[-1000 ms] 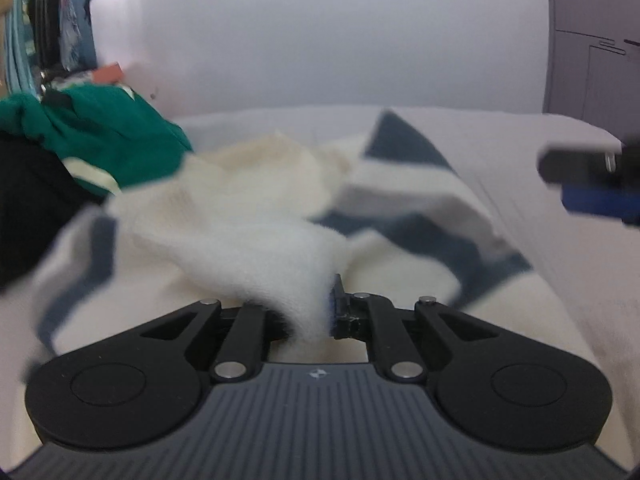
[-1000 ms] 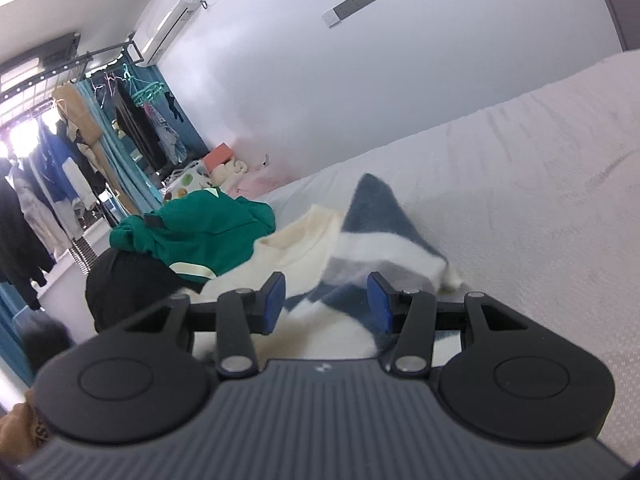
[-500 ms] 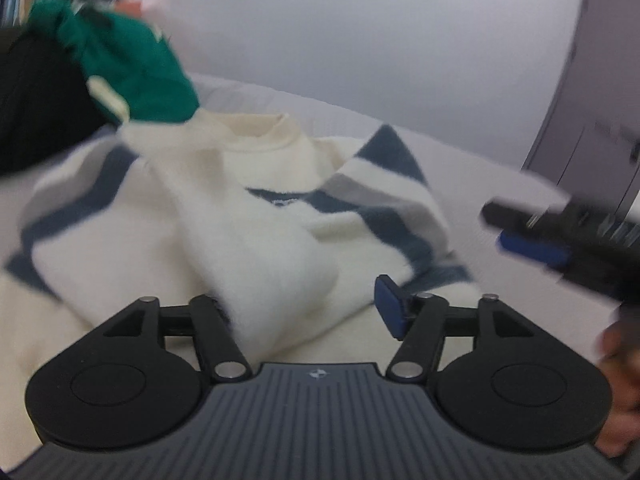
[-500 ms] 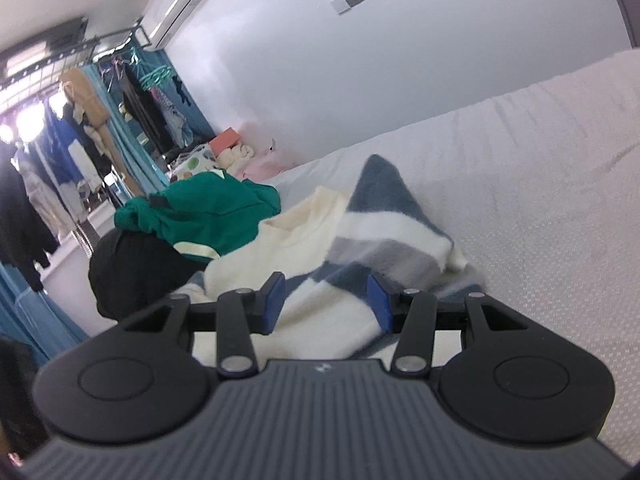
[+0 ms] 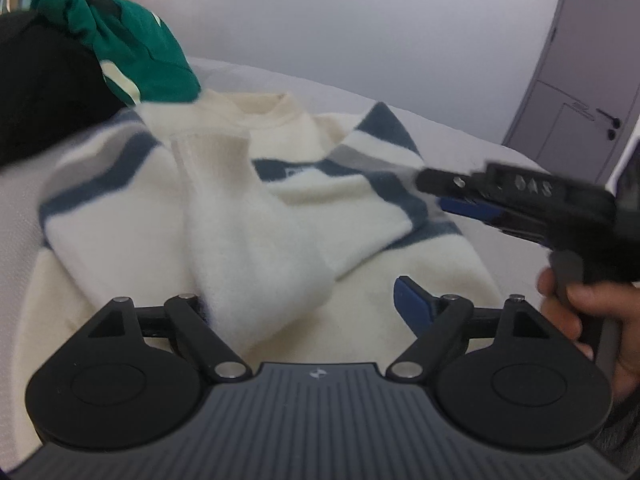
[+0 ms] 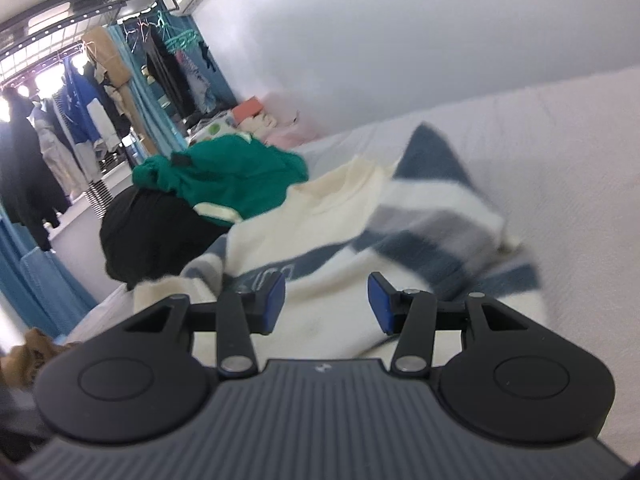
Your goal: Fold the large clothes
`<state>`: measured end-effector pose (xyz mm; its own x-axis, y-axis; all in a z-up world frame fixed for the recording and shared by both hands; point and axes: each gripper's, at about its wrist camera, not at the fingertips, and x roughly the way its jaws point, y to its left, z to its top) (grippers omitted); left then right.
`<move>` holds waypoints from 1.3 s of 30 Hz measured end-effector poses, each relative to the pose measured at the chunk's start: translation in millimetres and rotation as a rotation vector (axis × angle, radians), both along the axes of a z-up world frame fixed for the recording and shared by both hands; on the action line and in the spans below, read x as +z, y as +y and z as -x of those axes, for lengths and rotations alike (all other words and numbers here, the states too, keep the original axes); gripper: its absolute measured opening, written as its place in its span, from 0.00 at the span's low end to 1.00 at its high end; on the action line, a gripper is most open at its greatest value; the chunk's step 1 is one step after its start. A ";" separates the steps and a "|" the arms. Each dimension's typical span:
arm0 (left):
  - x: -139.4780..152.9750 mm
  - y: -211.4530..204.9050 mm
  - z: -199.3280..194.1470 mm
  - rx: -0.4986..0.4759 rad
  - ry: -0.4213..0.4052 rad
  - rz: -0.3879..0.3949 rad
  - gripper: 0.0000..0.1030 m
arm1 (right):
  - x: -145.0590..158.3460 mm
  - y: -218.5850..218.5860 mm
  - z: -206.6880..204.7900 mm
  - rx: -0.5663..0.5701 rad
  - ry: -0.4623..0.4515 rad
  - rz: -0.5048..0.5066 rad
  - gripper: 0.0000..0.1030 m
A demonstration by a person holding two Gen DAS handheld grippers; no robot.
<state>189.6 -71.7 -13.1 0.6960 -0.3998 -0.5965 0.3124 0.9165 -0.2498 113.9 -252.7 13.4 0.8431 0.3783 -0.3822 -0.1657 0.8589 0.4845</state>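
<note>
Sweater (image 5: 248, 220) work is at the sleeve stage, and the collar (image 5: 276, 110) of that cream, blue-striped knit is your reference for everything below. The garment lies spread on the bed (image 6: 560, 152), collar toward the wall.

Far left of the collar sit a black garment (image 5: 44, 92) and a green one (image 5: 136, 52) heaped on it, the green hem touching the sweater's shoulder. Keep your folds from dragging into that pile.

Below the collar and slightly left, the cream sleeve (image 5: 248, 248) runs diagonally down across the chest, its cuff end lying between the fingers of your left tool (image 5: 304, 300). That tool's jaws are opening, and the pads no longer pinch the cloth, though the left pad is hidden behind the fleece. Let them spread fully, then draw straight back and slightly up so the thick pile does not snag and pull the sleeve off its line.

Right of the collar, the other sleeve is already folded inward, its dark blue corner pointing up toward the wall. Your right tool (image 5: 472, 200) hovers over that striped edge with jaws partly apart and nothing between them; its own camera shows the same gap (image 6: 326, 300) with only the body of the sweater beneath.

Probably the next good move is to pat both sleeves flat and square with the side seams before taking the hem. The fleece looks bulky, so expect it to spring back; press the crease down.
</note>
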 end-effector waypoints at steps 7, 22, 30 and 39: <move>-30.2 7.1 -14.2 -0.034 0.026 0.056 0.83 | -6.5 29.8 -21.3 0.118 0.044 -0.065 0.49; -47.0 43.1 -37.4 -0.069 0.108 0.257 0.83 | -60.9 65.7 -78.7 0.376 0.231 -0.234 0.62; -37.2 50.4 -32.7 -0.044 0.102 0.268 0.83 | -41.5 78.2 -65.1 0.464 0.138 -0.153 0.29; -9.6 59.6 -13.4 -0.013 0.005 0.273 0.83 | -15.0 62.5 -42.1 0.355 -0.008 -0.096 0.09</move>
